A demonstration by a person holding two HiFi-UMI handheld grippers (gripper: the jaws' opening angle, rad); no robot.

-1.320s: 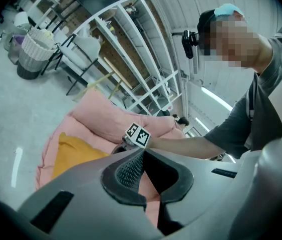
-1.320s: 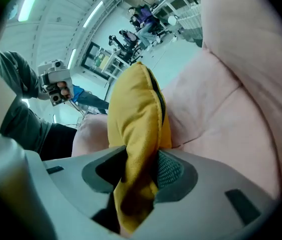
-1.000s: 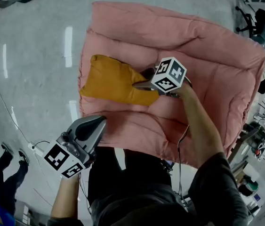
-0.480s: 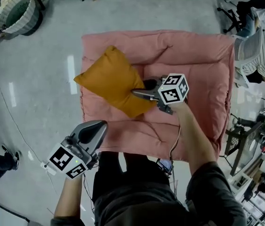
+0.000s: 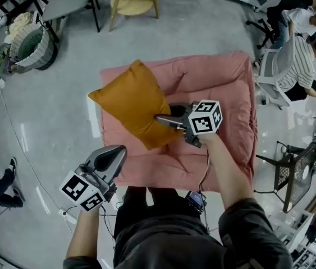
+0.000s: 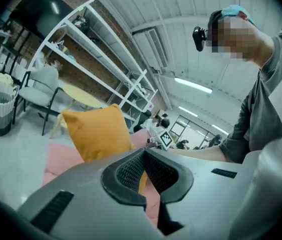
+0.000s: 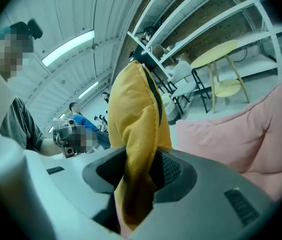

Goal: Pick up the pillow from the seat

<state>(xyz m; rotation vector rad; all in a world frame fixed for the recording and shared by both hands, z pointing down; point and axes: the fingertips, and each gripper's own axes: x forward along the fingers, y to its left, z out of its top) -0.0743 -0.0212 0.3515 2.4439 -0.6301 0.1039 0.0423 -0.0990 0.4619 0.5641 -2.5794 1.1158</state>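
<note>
The right claw [image 5: 166, 118] pinches the mustard pillow [image 5: 131, 102] by one edge, a fold thin enough for its bite, holding it above the pink seat cushion [image 5: 228, 94]. The left claw [image 5: 113, 154], pressed together and empty, hovers off that cushion's near-left corner.

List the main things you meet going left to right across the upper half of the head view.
Woven basket → mustard pillow → grey chair → person in a striped shirt. Left out, overlapping the pillow: wooden stool, pink seat cushion.
</note>
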